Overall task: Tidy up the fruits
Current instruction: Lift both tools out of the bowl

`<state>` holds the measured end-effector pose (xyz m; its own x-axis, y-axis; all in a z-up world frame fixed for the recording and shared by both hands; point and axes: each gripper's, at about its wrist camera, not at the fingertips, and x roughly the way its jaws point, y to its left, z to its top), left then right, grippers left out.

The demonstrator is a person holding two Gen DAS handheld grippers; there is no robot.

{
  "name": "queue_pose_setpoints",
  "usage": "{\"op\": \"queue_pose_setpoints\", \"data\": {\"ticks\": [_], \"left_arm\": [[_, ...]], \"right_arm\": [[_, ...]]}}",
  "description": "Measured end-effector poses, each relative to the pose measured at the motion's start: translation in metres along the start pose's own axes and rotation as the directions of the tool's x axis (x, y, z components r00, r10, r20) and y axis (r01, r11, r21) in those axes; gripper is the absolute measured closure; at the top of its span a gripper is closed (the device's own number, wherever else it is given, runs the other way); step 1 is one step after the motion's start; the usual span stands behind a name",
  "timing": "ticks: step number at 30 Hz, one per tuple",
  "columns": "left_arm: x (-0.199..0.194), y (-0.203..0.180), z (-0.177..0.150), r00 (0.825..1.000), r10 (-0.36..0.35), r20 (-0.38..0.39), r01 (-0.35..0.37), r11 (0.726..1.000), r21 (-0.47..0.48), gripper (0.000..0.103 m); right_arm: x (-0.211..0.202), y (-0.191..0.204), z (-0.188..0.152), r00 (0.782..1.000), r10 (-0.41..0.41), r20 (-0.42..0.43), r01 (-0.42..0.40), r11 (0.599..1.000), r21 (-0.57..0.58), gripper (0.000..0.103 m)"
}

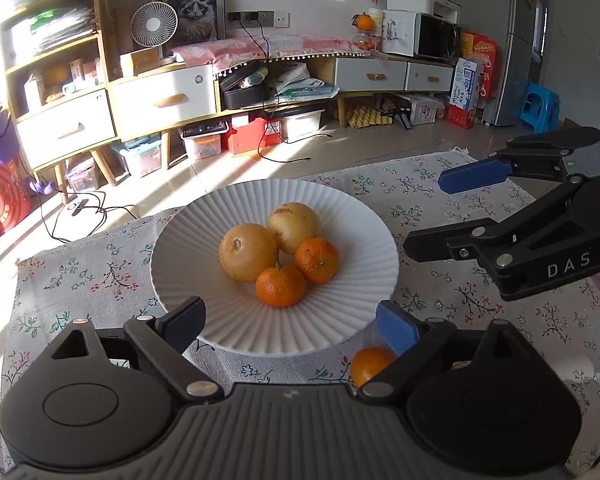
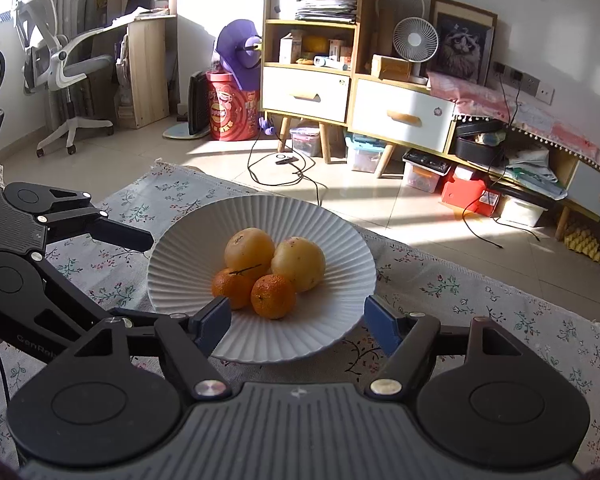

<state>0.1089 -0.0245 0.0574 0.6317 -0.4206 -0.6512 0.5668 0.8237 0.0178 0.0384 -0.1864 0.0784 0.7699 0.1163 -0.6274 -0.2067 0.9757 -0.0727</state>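
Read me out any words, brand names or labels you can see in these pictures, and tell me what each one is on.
"DAS": on the right tool, white letters along its black arm.
"GenRob", cut off: on the left tool, faint letters on its arm.
Boxes beside the fridge: printed, too blurred to read.
Red drum: print too small to read.

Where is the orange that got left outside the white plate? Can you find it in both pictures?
Left wrist view: the loose orange lies on the flowery tablecloth, below the white plate, half hidden behind the left gripper.
Right wrist view: not in it; the right gripper may be hiding that spot.
Shared landmark: the white plate holding two yellow fruits and two oranges.
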Motion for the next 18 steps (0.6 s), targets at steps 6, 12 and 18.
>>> {"op": "queue_pose_setpoints", "data": {"ticks": [6, 12, 18], "left_arm": [[-0.015, -0.002, -0.008, 1.000, 0.030, -0.007, -0.030, 0.999, -0.033, 0.009], [-0.030, -0.008, -0.013, 0.997, 0.073, -0.019, -0.073, 0.997, -0.026, 0.007], [-0.042, -0.006, -0.021, 0.994, 0.100, -0.036, -0.102, 0.993, -0.065, 0.007]], "right_arm": [[-0.015, 0.002, -0.004, 1.000, -0.015, 0.006, 0.015, 0.999, 0.050, 0.024], [-0.025, 0.011, -0.006, 1.000, -0.017, -0.003, 0.017, 0.998, 0.062, 0.019], [-0.033, 0.020, -0.013, 1.000, -0.005, -0.021, 0.006, 0.998, 0.069, 0.014]]}}
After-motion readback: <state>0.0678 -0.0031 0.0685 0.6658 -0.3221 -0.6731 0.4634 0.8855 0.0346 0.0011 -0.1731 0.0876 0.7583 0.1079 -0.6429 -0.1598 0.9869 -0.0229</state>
